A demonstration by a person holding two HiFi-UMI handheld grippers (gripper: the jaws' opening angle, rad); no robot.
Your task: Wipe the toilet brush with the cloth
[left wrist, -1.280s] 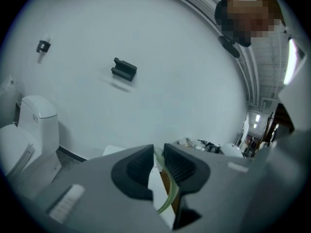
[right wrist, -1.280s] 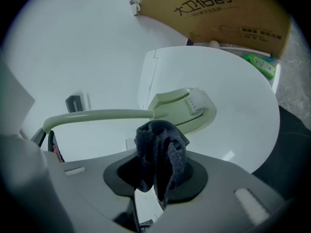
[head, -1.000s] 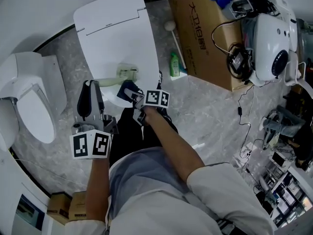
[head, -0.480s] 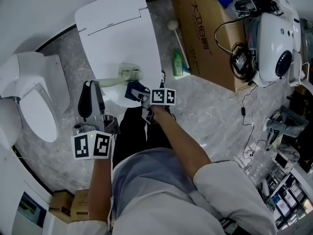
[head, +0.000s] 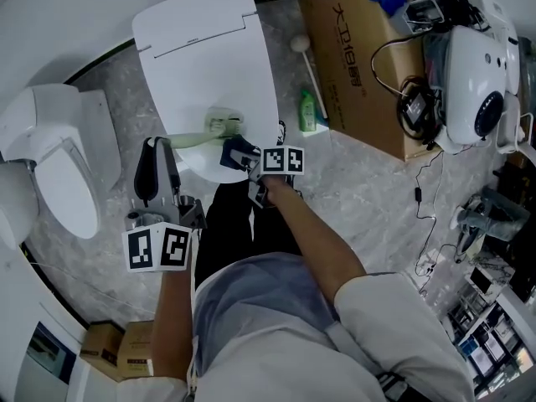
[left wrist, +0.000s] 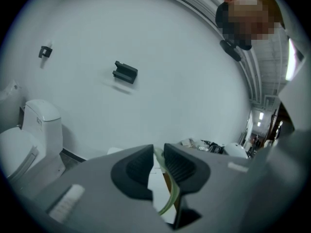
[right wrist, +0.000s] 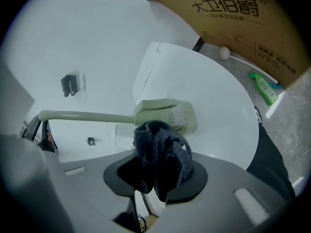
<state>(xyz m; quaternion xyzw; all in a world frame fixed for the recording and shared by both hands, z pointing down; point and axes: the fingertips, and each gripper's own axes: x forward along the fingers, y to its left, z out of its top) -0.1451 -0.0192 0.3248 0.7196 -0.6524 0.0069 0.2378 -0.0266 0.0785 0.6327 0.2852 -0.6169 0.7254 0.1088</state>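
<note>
The left tongs are clamped on the pale-green handle of the toilet brush, holding it level over the closed toilet lid — likely to steady it for wiping. The right tongs pinch the bunched dark cloth just beside the brush head — contact unclear.

toilet brush: pale green, white bristles, lying level over the white toilet lid; handle end sitting in the left gripper jaws
cloth: dark blue, bunched, sitting clamped in the right gripper jaws, just beside the brush head; contact unclear
</note>
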